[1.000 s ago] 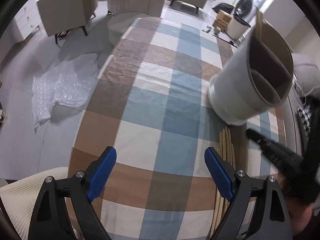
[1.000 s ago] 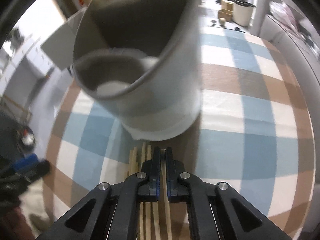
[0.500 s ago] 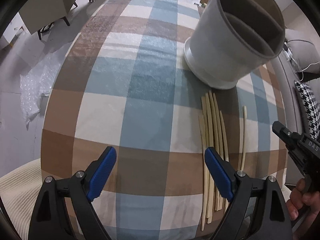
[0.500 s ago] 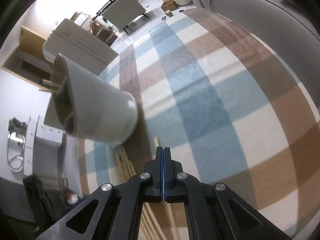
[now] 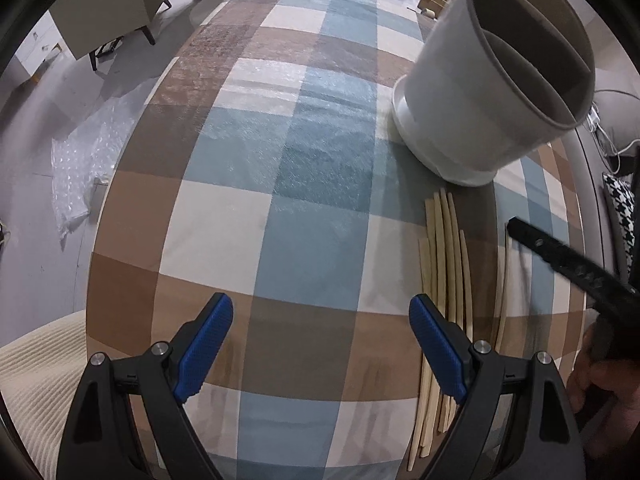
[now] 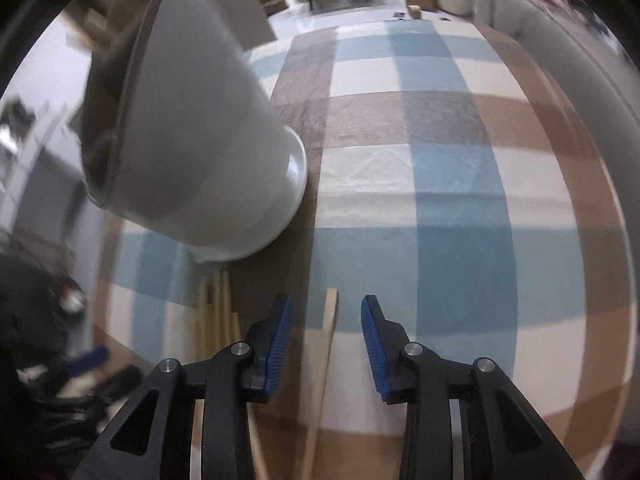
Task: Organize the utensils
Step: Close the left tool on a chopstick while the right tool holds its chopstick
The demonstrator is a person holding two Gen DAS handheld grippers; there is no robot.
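A white utensil holder (image 5: 472,96) with divided compartments stands on the checked tablecloth (image 5: 312,184). It fills the upper left of the right wrist view (image 6: 192,132). In front of it lies a bundle of pale wooden chopsticks (image 5: 440,280), with one single chopstick (image 5: 502,292) apart to its right. My left gripper (image 5: 322,304) hangs open over bare cloth, left of the bundle. My right gripper (image 6: 326,300) has its jaws opening. The single chopstick (image 6: 326,344) lies on the cloth between them, and the pads do not touch it. The bundle (image 6: 216,312) lies to its left.
Crumpled bubble wrap (image 5: 88,160) lies on the floor left of the table, with chairs (image 5: 112,12) beyond it. A cream knit cloth (image 5: 36,380) shows at the lower left. On the right is a sofa with a houndstooth cushion (image 5: 620,208). A hand (image 5: 596,376) holds the right gripper.
My right gripper was shut and now stands with its jaws apart, low over the single chopstick. The holder sits farther right in the left wrist view.
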